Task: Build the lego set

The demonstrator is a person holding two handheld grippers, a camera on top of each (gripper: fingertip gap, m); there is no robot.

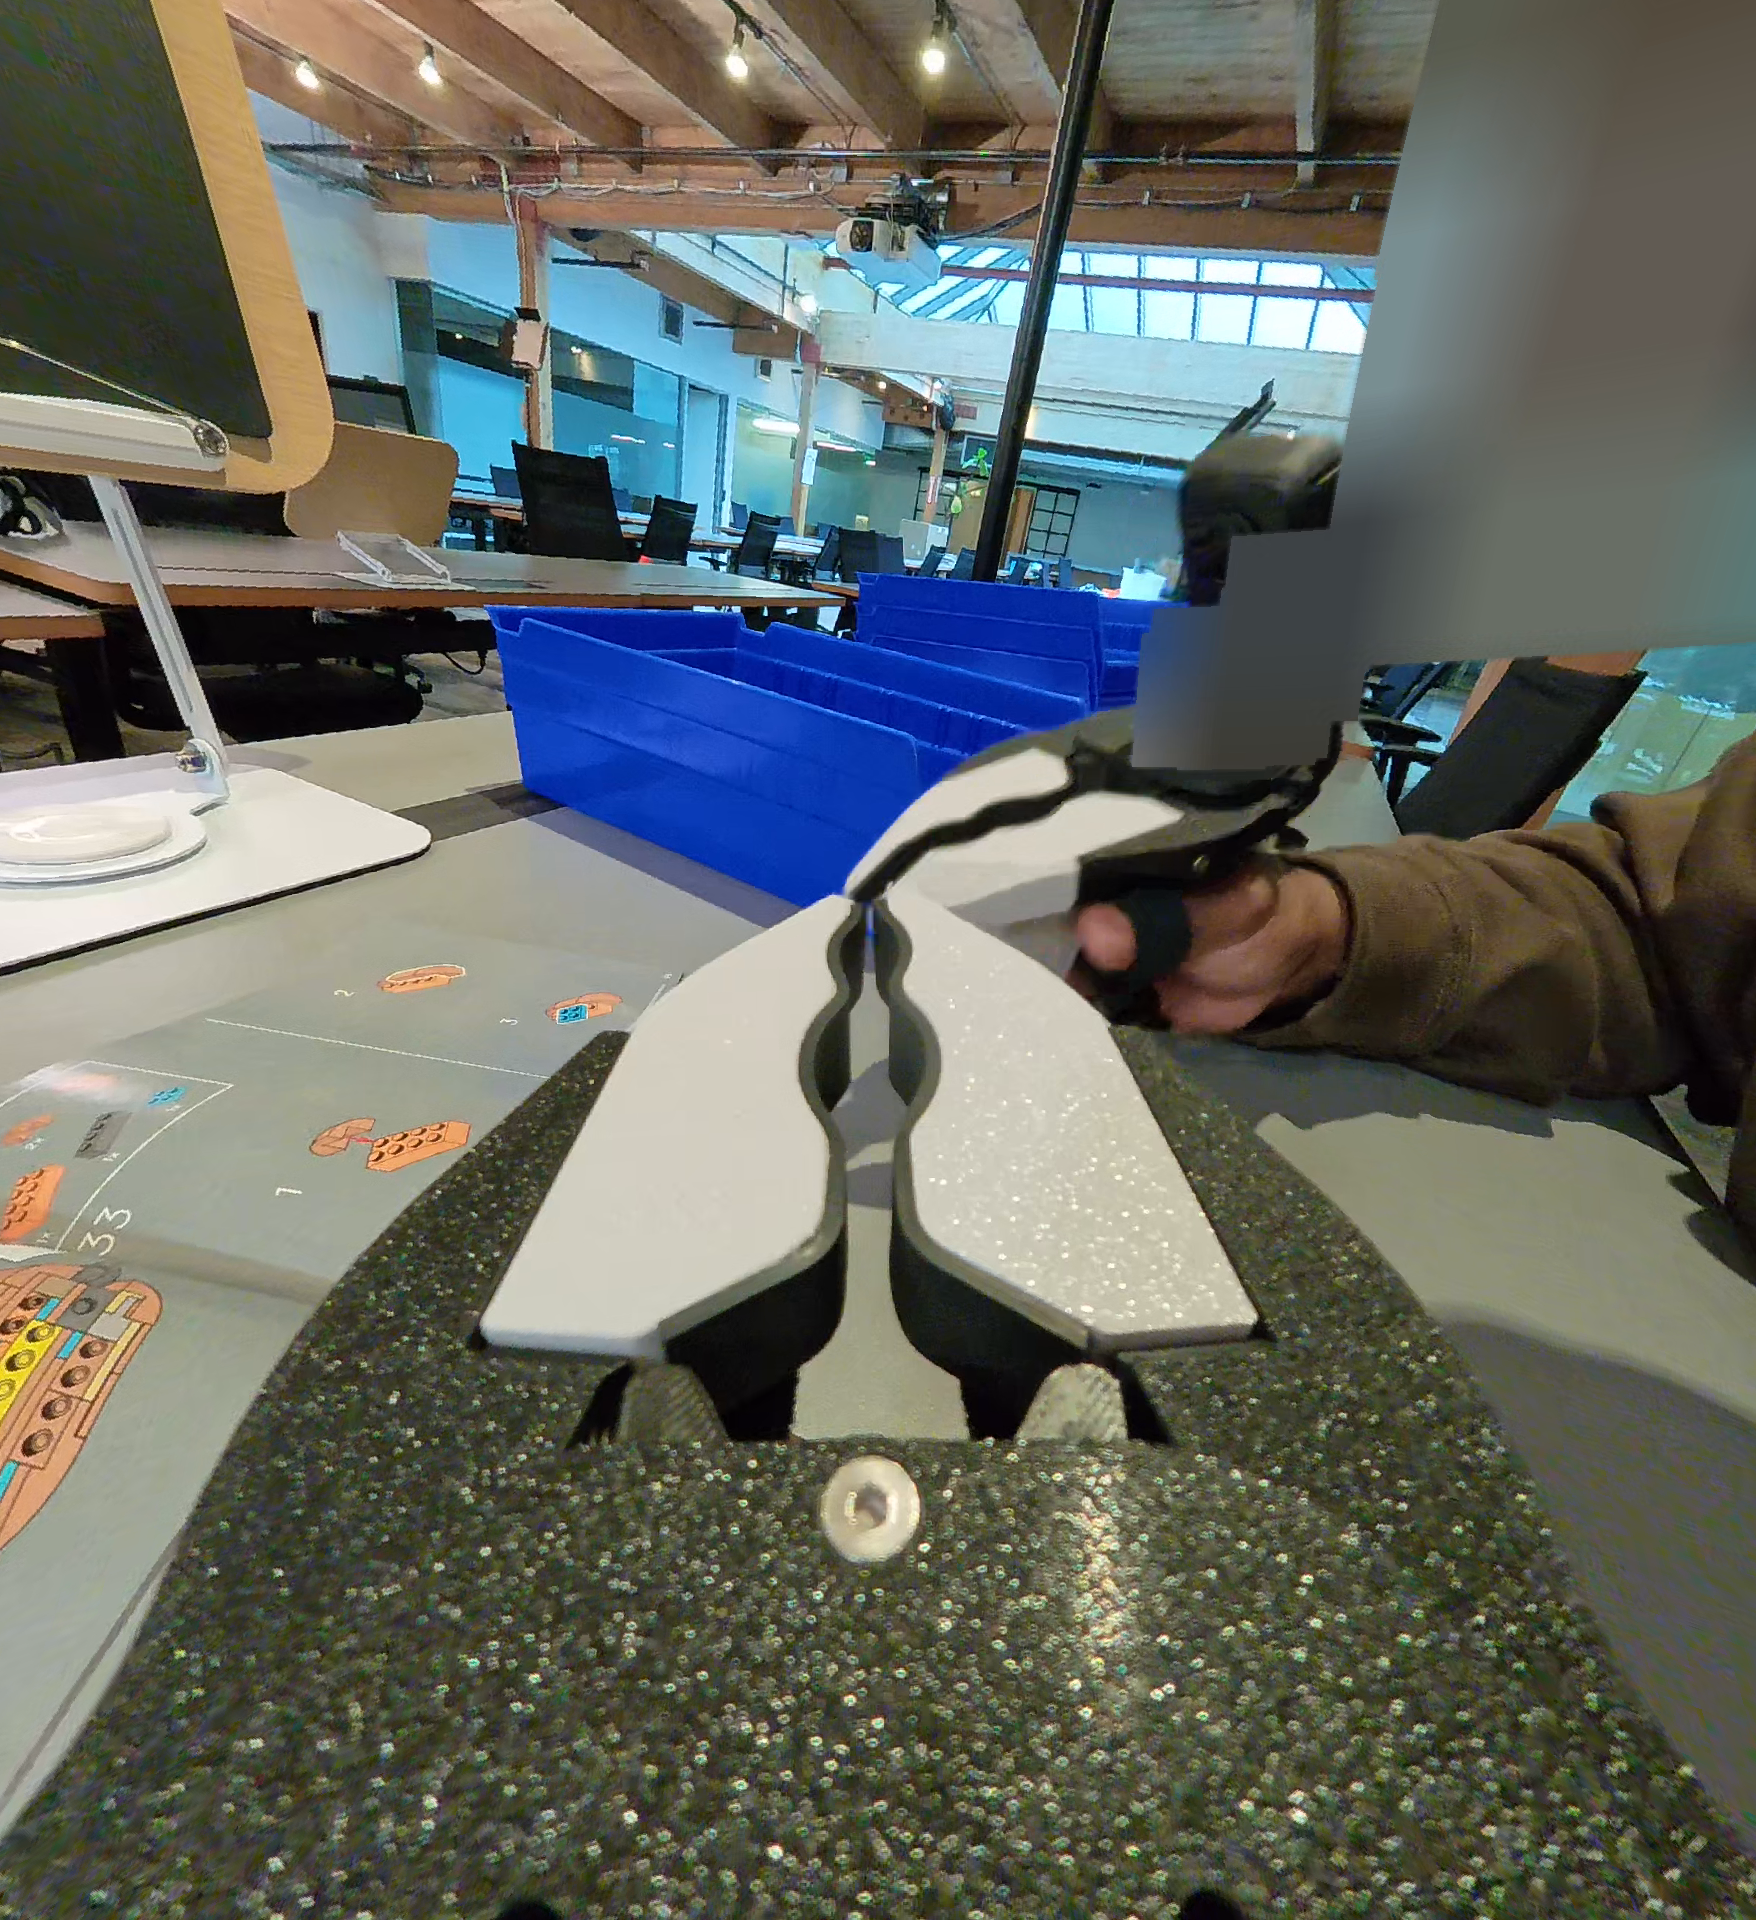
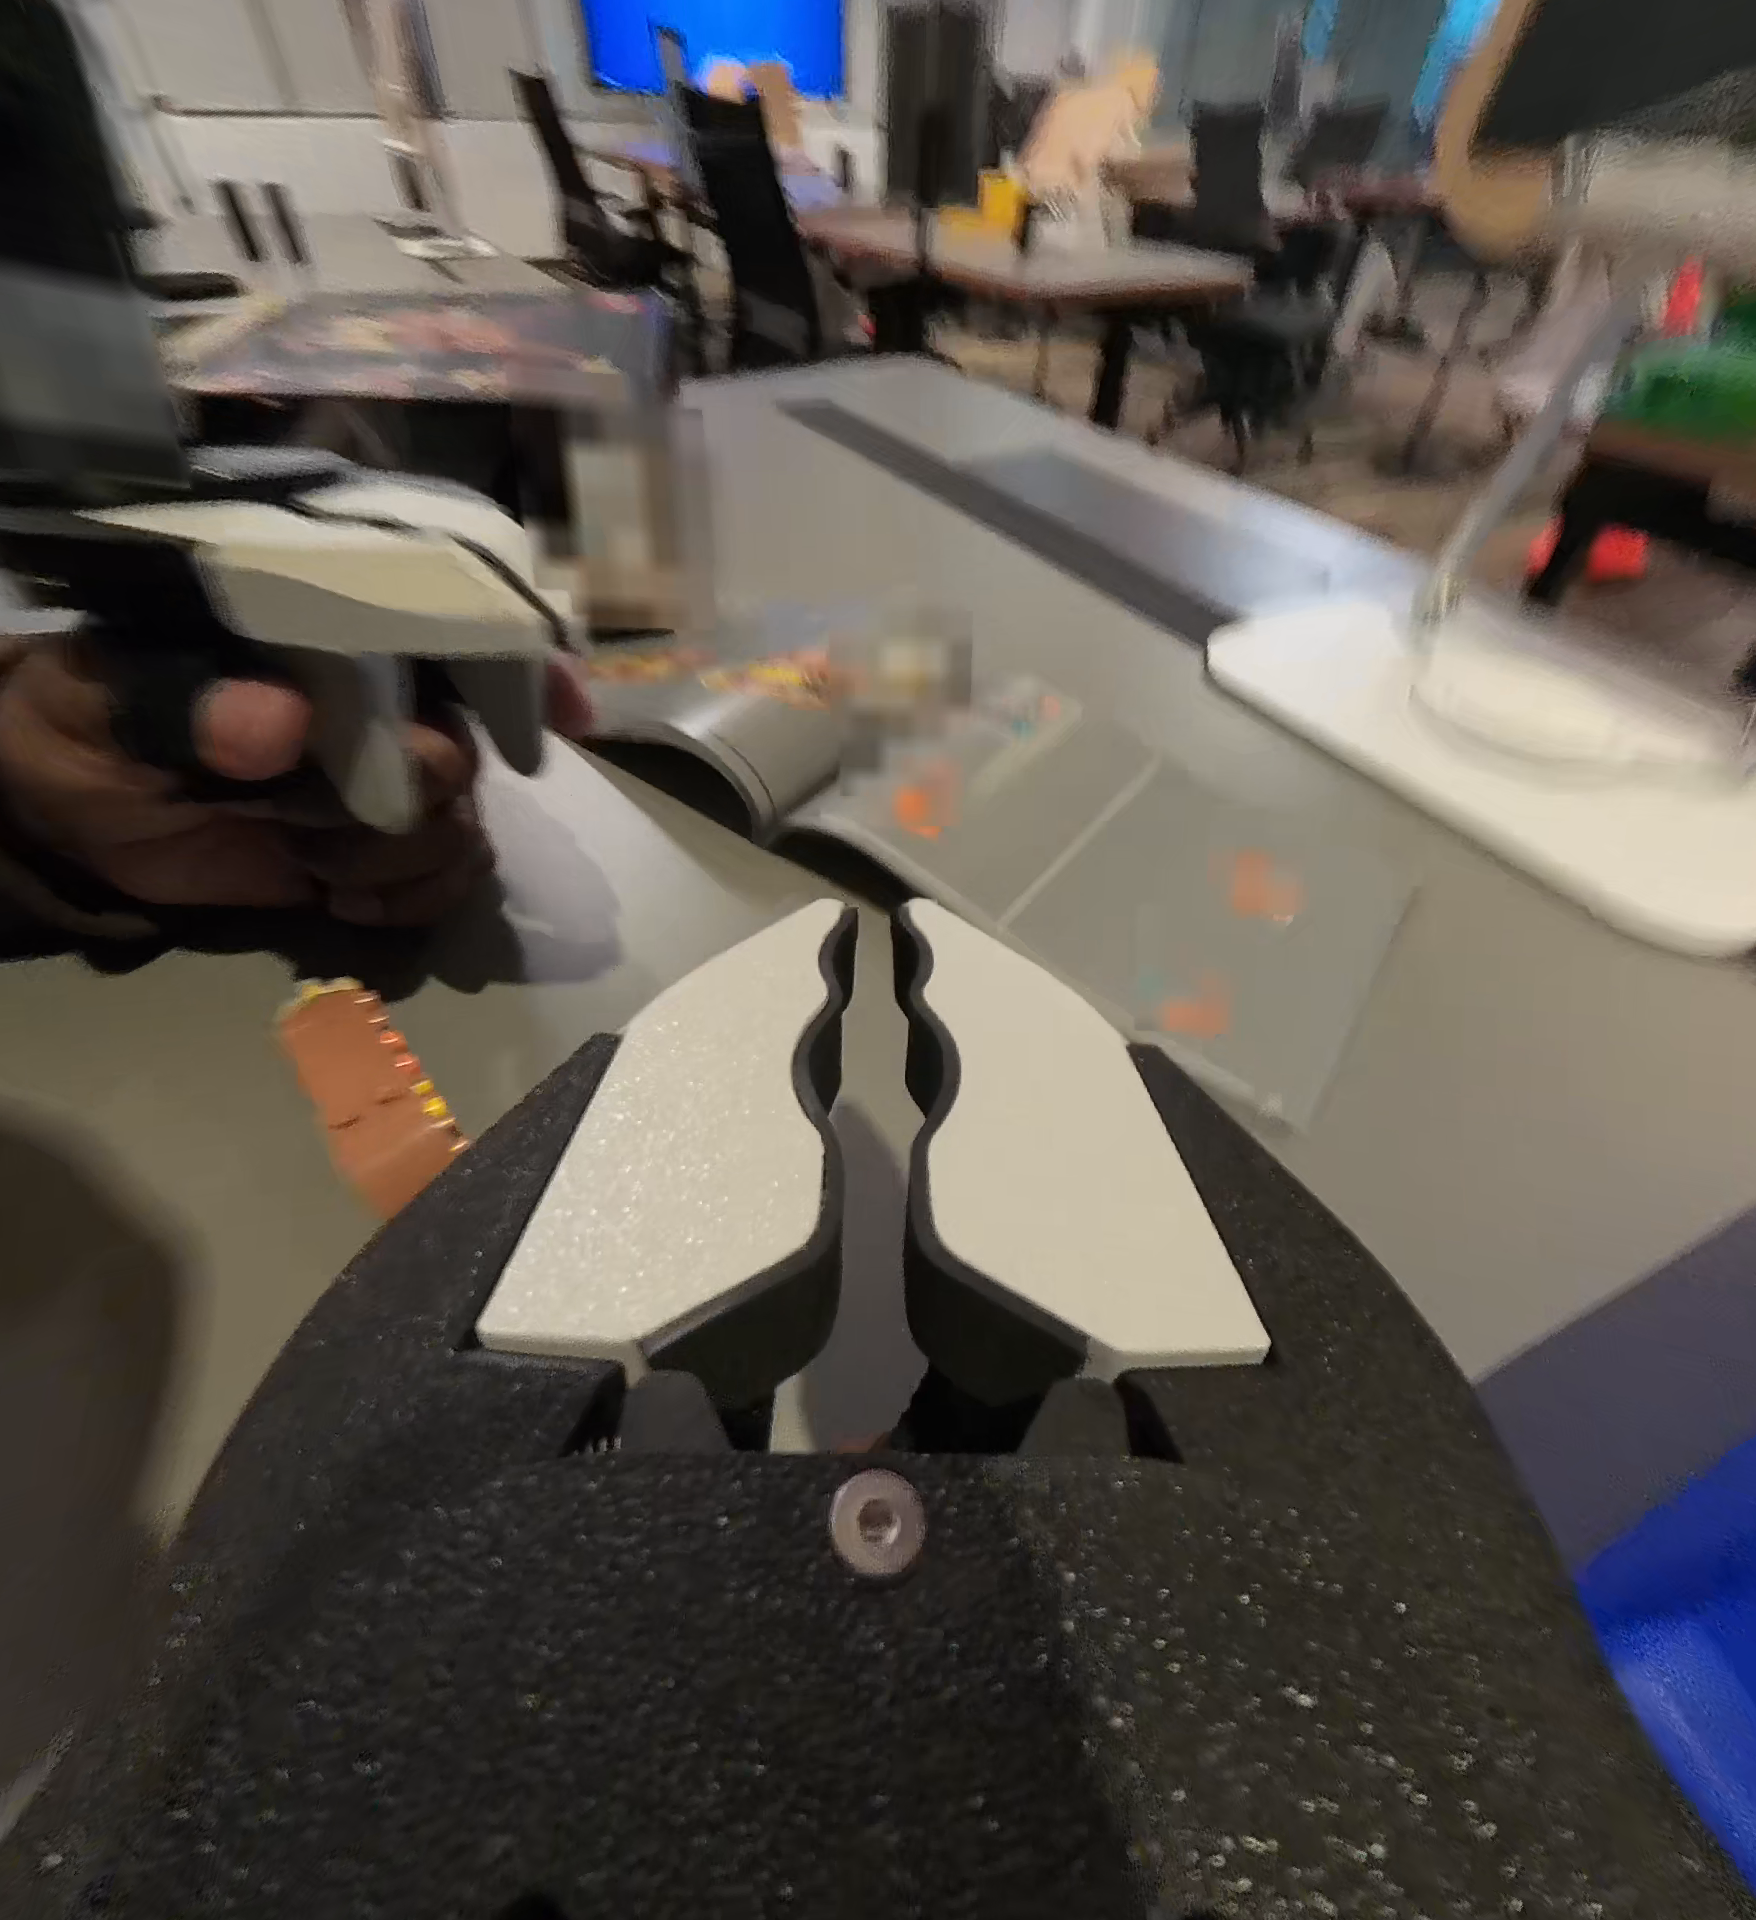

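Observation:
My left gripper (image 1: 869,920) points across the grey table with its jaws shut to a thin slit. Only a sliver of blue like the bin behind shows in the slit, and I see no brick held. The right gripper (image 1: 861,881), held by a hand (image 1: 1217,956), reaches in from the right, its tips just beyond mine. In the blurred right wrist view my right gripper (image 2: 874,920) is shut to a narrow gap with nothing in it. An orange studded Lego build (image 2: 365,1091) lies on the table to its left. The open instruction booklet (image 1: 230,1143) also shows ahead in the right wrist view (image 2: 1113,883).
Blue bins (image 1: 749,748) stand behind the grippers and also show at the lower right of the right wrist view (image 2: 1736,1610). A monitor stand's white base (image 1: 178,852) sits on the table beside the booklet. A brown sleeve (image 1: 1528,966) crosses from the right. The gap from one gripper's tips to the other's is roughly 8 cm.

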